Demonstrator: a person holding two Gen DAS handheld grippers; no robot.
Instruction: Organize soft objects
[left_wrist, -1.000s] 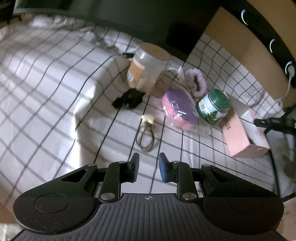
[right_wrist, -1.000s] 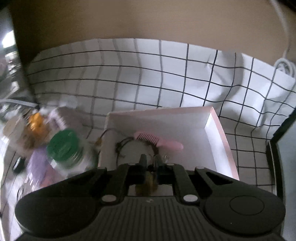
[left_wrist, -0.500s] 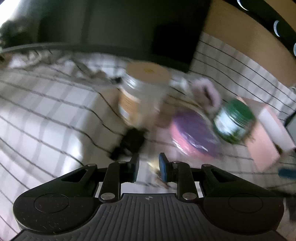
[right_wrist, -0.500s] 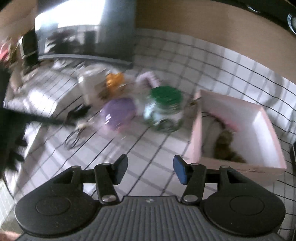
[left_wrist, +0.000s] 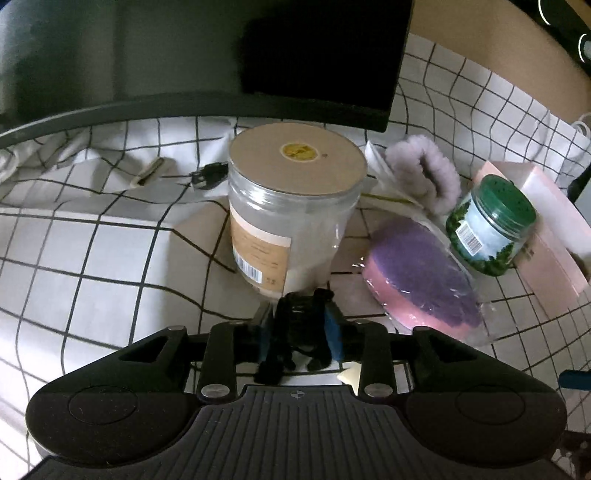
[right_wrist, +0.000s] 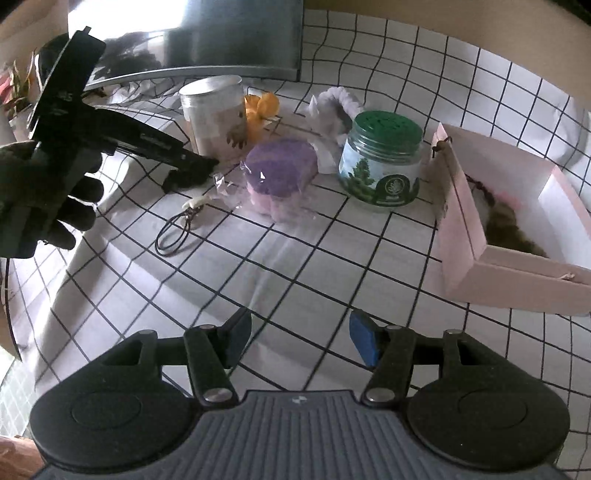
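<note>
1. Two hand-held grippers work above a grid-patterned surface.
2. Far right, a pink box already holds a brown fuzzy item.
3. Right hand-held gripper hangs spread wide, grasping nothing.
4. Left hand-held gripper is opening its jaws around a black soft item, just in front of a clear jar; whether the pads press it, I cannot tell.

no wording can be read anywhere: the clear jar and the green-lidded jar carry barcodes and labels, their print too small and blurred to read.
</note>
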